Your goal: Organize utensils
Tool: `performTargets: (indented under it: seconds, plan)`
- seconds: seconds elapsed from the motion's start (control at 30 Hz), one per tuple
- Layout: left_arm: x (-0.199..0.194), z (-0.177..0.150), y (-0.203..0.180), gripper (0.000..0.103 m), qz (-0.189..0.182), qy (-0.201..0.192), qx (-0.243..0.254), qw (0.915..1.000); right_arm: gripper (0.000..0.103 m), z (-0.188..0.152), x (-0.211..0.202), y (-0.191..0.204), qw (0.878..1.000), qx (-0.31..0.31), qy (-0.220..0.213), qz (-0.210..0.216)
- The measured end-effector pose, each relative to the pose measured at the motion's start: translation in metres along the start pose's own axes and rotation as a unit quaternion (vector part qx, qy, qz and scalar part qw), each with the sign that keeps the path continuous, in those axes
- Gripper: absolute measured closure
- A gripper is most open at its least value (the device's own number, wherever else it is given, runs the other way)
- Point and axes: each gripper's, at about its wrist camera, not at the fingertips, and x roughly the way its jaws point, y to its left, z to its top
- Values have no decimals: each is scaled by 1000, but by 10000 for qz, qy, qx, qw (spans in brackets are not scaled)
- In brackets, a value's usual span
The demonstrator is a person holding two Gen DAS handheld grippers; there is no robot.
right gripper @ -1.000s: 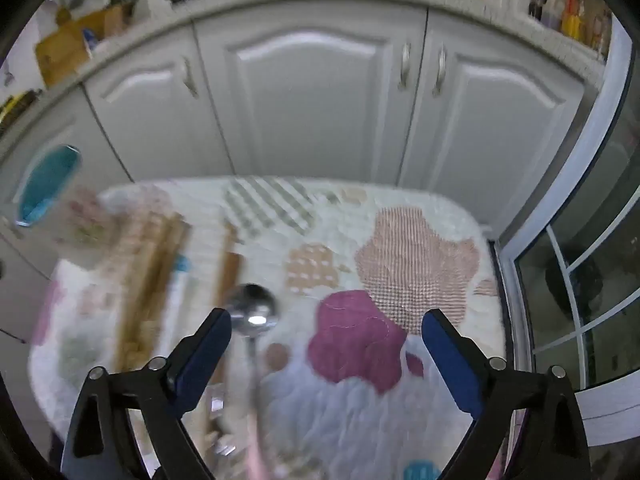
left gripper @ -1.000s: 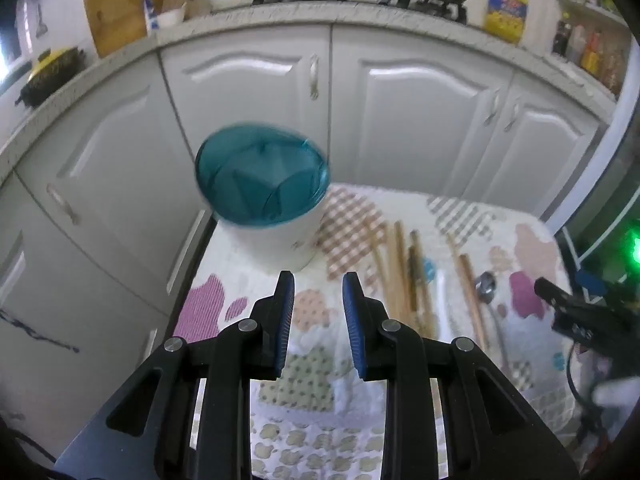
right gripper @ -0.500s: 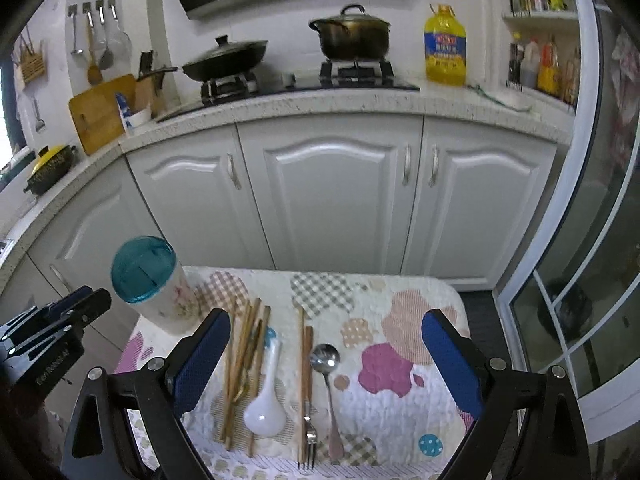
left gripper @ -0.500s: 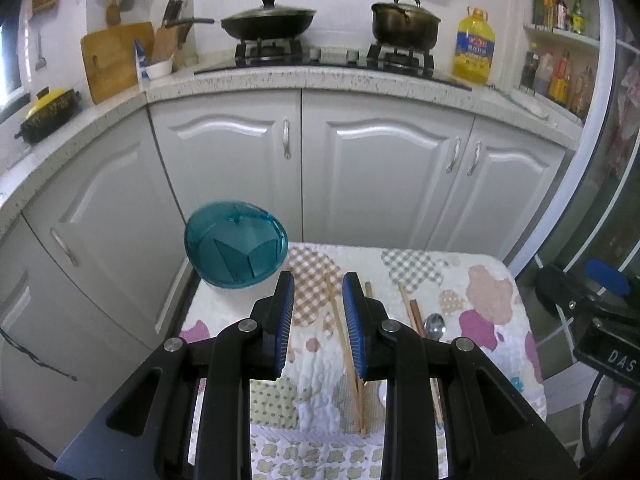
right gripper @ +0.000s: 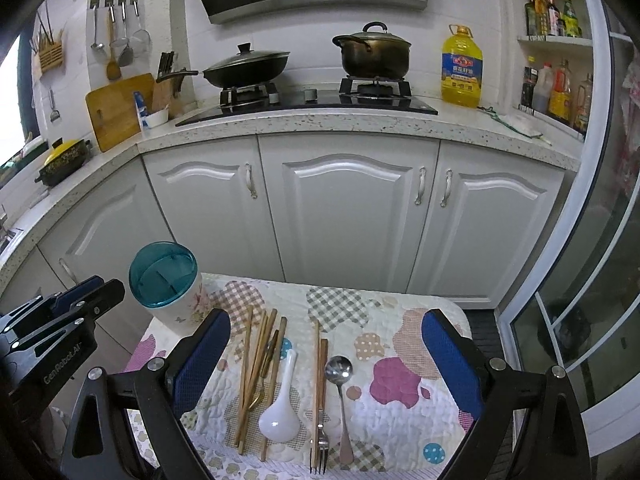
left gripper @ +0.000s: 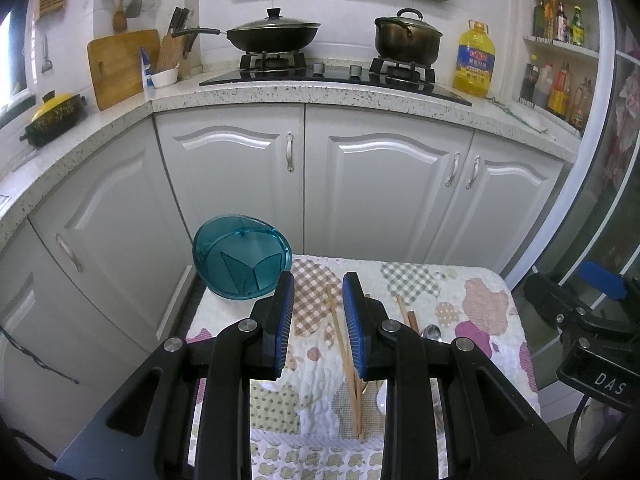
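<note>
On a small table with a patchwork cloth [right gripper: 400,312] lie several wooden chopsticks [right gripper: 256,356], a white ceramic spoon [right gripper: 280,416], a wood-handled fork [right gripper: 319,408] and a metal spoon [right gripper: 340,380]. A white holder with a teal divided lid [right gripper: 164,276] [left gripper: 240,264] stands at the table's far left corner. My left gripper [left gripper: 318,292] hovers above the table's left part, jaws open a little with nothing between them. My right gripper [right gripper: 326,344] stands wide open above the utensils and holds nothing. The left gripper [right gripper: 72,300] also shows at the left of the right wrist view.
White cabinet doors [right gripper: 344,216] rise just behind the table, under a speckled counter [right gripper: 320,124] with a stove, a wok and a pot. A glass door [right gripper: 592,280] stands at the right. The cloth's right half [right gripper: 404,384] holds no utensils.
Both grippers rose and tilted up, so the counter and stove came into view and the table looks smaller. Neither gripper's opening changed.
</note>
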Motion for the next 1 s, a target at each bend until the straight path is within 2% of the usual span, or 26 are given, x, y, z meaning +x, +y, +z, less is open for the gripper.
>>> performTargets:
  seconds: [1.0]
  plan:
    - [1, -3, -1, 79, -51, 62, 12, 10000, 7, 5, 0, 5, 9999, -15, 22, 116]
